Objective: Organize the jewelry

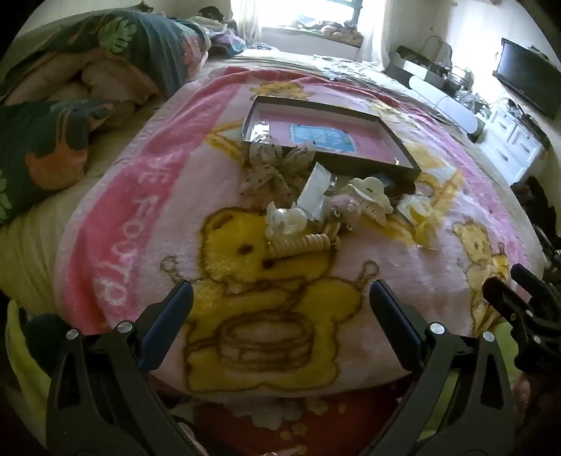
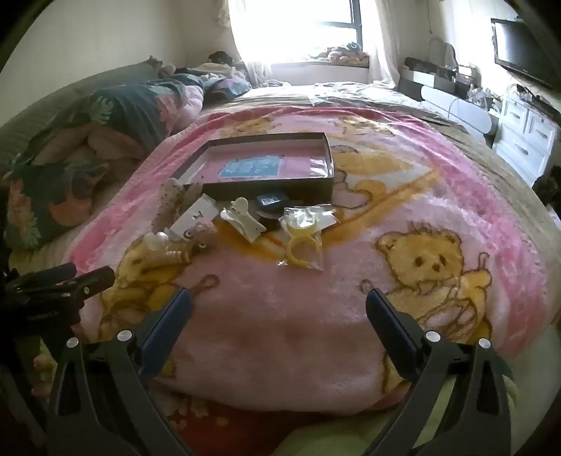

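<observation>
Bedroom | pink bear blanket (image 2: 280, 315) | shallow box (image 2: 270, 168) | window (image 2: 298, 31) behind

Blanket (image 2: 280, 333): spread over the bed, under everything named below.
Box (image 2: 328, 154): lies open on the blanket, behind the pile of small items; a card (image 2: 250, 165) lies flat inside it.
Claw clip (image 2: 242, 215): on the blanket just before the box's near wall.
Bagged rings (image 2: 303, 240): right of the claw clip, nearer the viewer than the box.
Coiled hair tie (image 1: 301, 243): at the pile's near left edge, touching a small clip (image 1: 282, 221) behind it.
Scrunchies (image 1: 266, 168): left of the pile, against the box's near left corner.
Pillows (image 2: 115, 115): left of the blanket, well apart from the box.
Dresser (image 2: 526, 133): far right, beside the bed.
</observation>
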